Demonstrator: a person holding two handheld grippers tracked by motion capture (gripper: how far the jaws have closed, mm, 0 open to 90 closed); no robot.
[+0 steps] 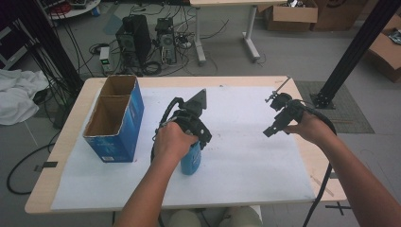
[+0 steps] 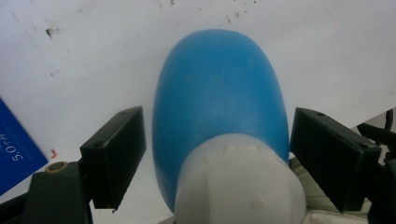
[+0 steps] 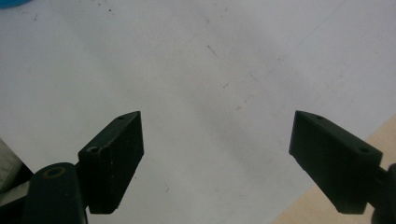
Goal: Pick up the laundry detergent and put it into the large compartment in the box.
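Bottle (image 1: pixel 191 161), blue with a white cap, stands upright on the white sheet (image 1: pixel 246 156) near the table's six o'clock edge, between the spread jaws of the left gripper (image 2: pixel 217 158); in the left gripper view a gap shows on both sides, so nothing is clamped yet. To do this well, I would keep the jaws level with the wide blue body just below the cap, centred, then close evenly so the bottle does not tip or twist. Largest nearby is the blue carton (image 1: pixel 114 118), open-topped with two compartments, at about nine o'clock of the bottle and apart from it. Right gripper (image 1: pixel 276 120) hangs at three o'clock, jaws wide apart over bare sheet, clear of the path
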